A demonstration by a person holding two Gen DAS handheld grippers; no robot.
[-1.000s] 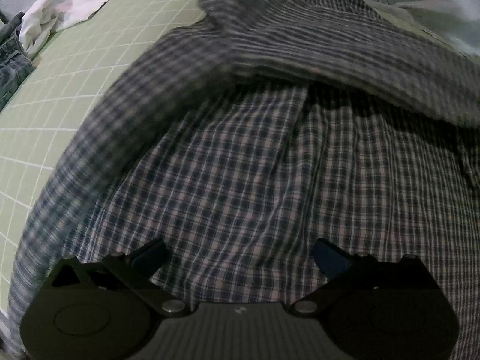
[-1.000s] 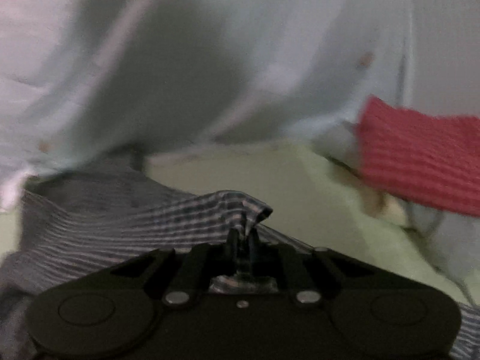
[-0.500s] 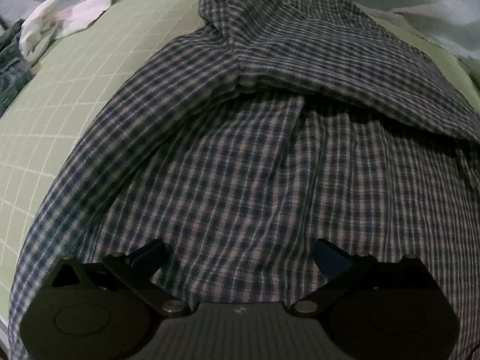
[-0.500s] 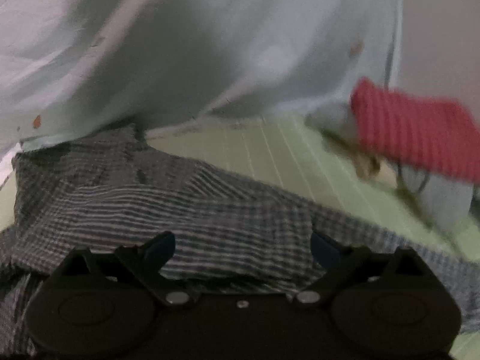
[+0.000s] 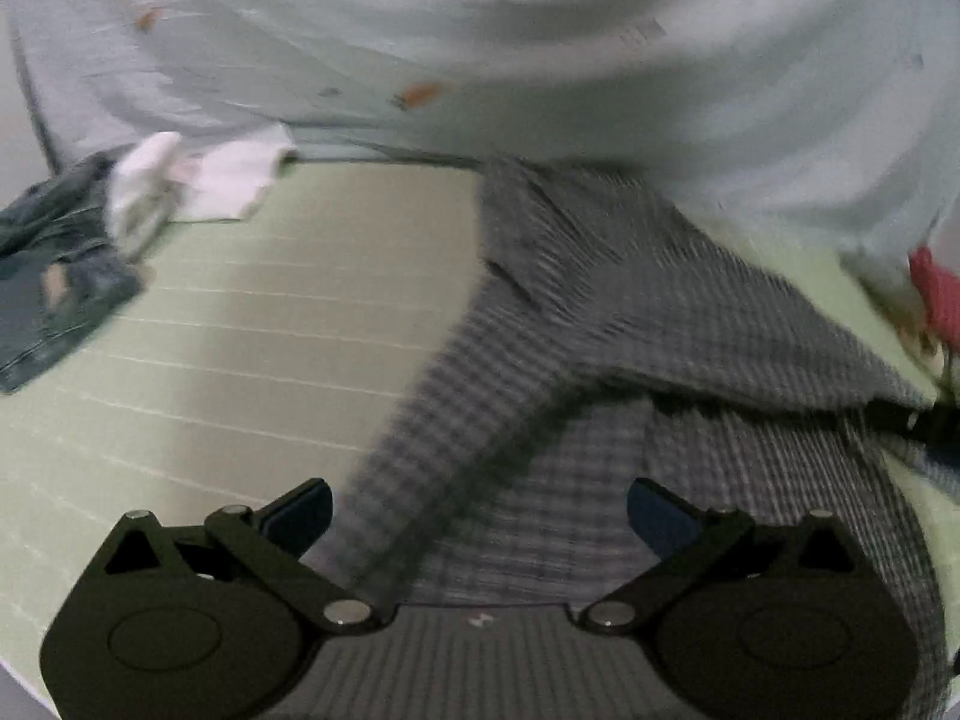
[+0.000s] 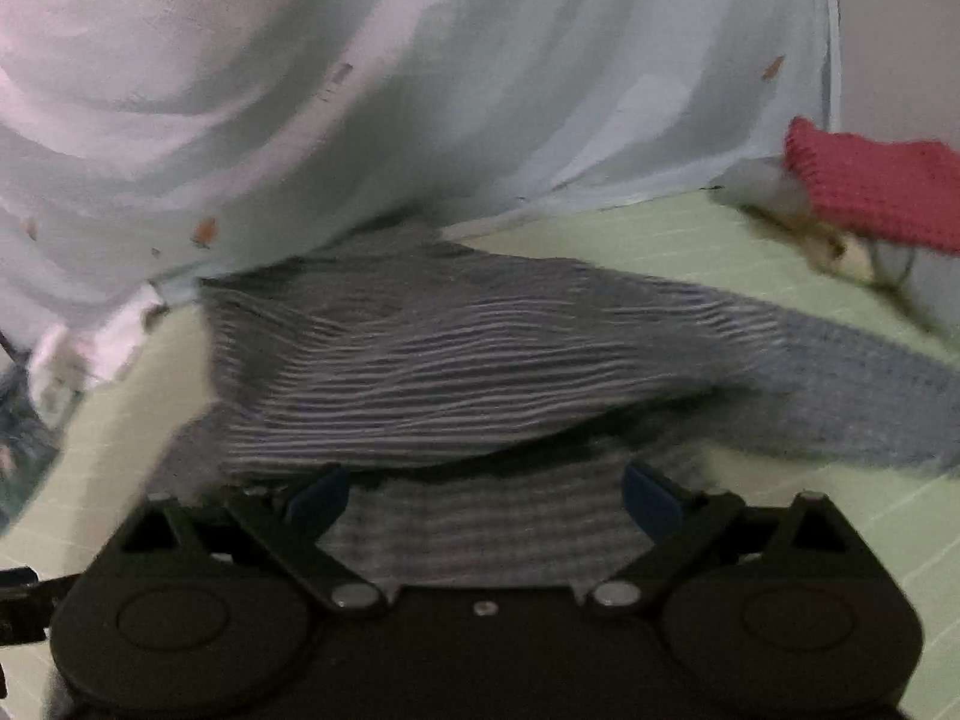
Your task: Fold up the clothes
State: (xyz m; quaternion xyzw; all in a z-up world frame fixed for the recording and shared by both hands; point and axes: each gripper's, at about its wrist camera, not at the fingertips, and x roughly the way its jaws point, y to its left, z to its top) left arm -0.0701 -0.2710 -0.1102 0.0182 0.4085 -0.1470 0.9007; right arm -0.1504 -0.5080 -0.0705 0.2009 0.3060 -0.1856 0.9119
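A dark checked shirt (image 5: 600, 360) lies on the pale green gridded mat (image 5: 252, 324), with one part folded over across its upper body. It also shows in the right wrist view (image 6: 480, 348), where a sleeve runs off to the right. My left gripper (image 5: 480, 510) is open and empty above the shirt's near part. My right gripper (image 6: 483, 492) is open and empty, with its blue pads (image 6: 318, 495) just in front of the folded edge.
A pale blue sheet with small orange marks (image 5: 540, 48) hangs along the back. Blue jeans (image 5: 48, 276) and a white cloth (image 5: 198, 180) lie at the far left. A red knitted cloth (image 6: 876, 186) lies at the right on other items.
My right gripper let go of the shirt's edge a second ago and is now open and drawn back. My left gripper has pulled back and tilted up, still open.
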